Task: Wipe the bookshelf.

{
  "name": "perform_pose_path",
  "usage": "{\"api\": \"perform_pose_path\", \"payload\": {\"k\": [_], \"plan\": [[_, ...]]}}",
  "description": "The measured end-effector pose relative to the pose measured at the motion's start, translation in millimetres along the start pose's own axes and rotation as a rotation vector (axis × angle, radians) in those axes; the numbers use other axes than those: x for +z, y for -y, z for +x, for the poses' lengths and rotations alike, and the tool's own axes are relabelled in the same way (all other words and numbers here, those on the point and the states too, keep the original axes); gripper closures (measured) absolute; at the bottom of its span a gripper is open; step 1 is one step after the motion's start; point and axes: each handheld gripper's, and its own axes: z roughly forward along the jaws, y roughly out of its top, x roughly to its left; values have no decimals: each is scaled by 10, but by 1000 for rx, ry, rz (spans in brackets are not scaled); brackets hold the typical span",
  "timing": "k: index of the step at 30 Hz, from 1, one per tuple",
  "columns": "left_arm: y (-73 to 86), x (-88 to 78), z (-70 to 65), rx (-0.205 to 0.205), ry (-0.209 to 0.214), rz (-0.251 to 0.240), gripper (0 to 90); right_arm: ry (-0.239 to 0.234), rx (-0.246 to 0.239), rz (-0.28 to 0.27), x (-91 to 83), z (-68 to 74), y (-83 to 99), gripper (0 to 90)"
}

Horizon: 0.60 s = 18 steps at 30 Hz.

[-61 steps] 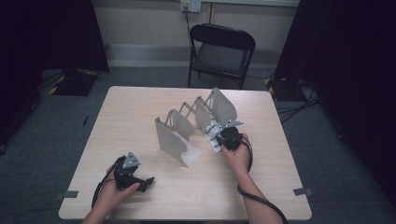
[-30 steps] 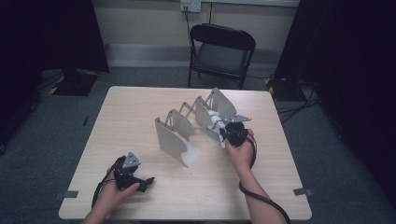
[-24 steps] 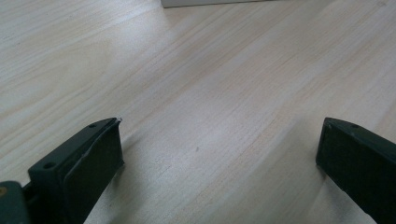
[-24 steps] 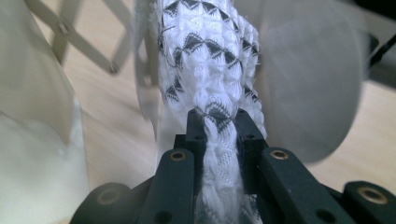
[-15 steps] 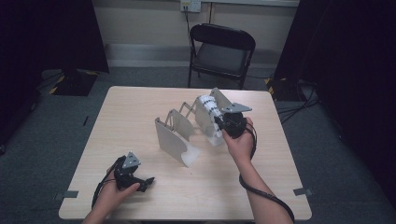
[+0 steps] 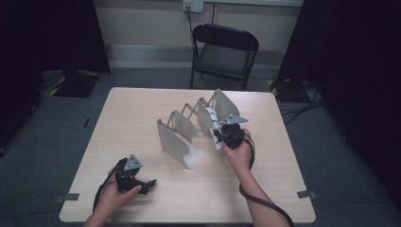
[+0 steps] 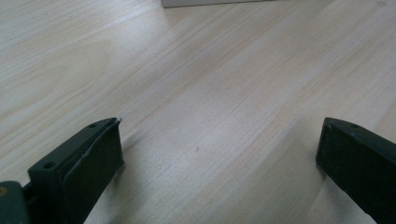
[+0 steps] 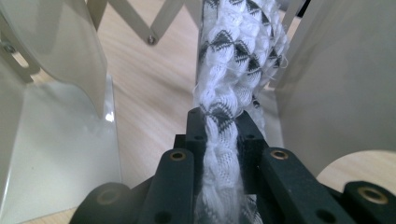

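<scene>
A white accordion rack (image 6: 178, 138) with several upright plates stands mid-table. My right gripper (image 6: 222, 135) sits at its right side, shut on a white cloth with black triangle marks (image 6: 213, 122). In the right gripper view the cloth (image 8: 233, 70) runs up from the pinching jaws of my right gripper (image 8: 220, 126) into the slot between two rack plates (image 8: 336, 84). My left gripper (image 6: 149, 183) rests on the table near the front left corner. Its jaws stand wide apart, and the left gripper (image 7: 219, 140) has only bare wood between them.
The light wooden table (image 6: 137, 106) has bare room at the left and along the front. A black folding chair (image 6: 222, 52) stands behind the far edge. A cable trails from my right hand over the front right of the table (image 6: 265, 204).
My right gripper carried the cloth away from the person in among the rack plates, then drew back a little. The left gripper has stayed put.
</scene>
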Motion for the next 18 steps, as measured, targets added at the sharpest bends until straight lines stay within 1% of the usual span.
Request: {"api": "perform_pose_path", "payload": {"k": [1, 2, 3, 8, 11, 12, 16, 17, 18], "plan": [[1, 4, -6, -9, 1, -4, 1, -3, 0, 7, 21, 5, 22, 795], [0, -2, 2, 2, 0, 2, 1, -5, 1, 13, 42, 9, 42, 795], [1, 4, -6, -8, 1, -4, 1, -8, 3, 17, 59, 14, 62, 795], [1, 2, -3, -5, 0, -3, 1, -14, -5, 51, 143, 34, 170, 794], [1, 2, -4, -5, 0, -3, 1, -17, -1, 68, 181, 37, 228, 794], [0, -1, 1, 2, 0, 1, 1, -21, 0, 77, 195, 36, 250, 794], [1, 2, -4, -6, 1, -3, 1, -29, 29, 98, 230, 18, 333, 794], [0, 1, -2, -2, 0, -2, 1, -30, 33, 101, 229, 18, 347, 794], [1, 3, -5, -7, 1, -3, 1, -30, 29, 102, 229, 14, 356, 794]]}}
